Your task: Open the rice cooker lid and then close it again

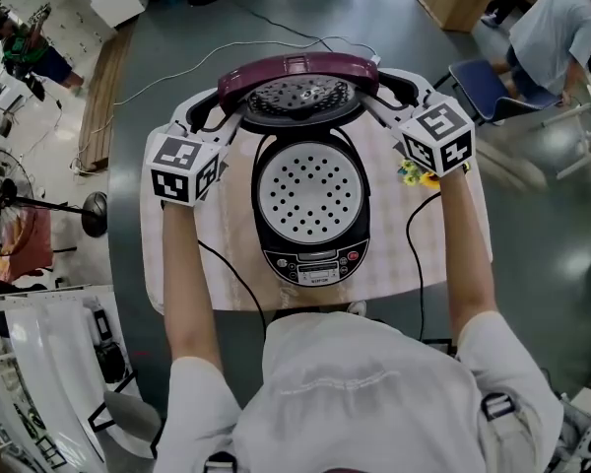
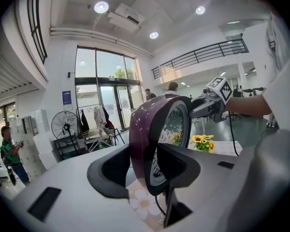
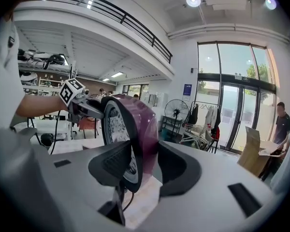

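Lid [image 1: 295,67] stood open at twelve o'clock, left claw [image 2: 145,170] and right claw [image 3: 145,170] clamped on it; lowering it seemed next.

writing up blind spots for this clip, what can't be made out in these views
1. Print on the control panel: head view, too small to read.
2. Pot contents: head view, covered by the perforated plate.
3. The yellow flowers: head view, partly behind the right gripper's marker cube.
4. The cooker body: both gripper views, blocked by jaws and lid.
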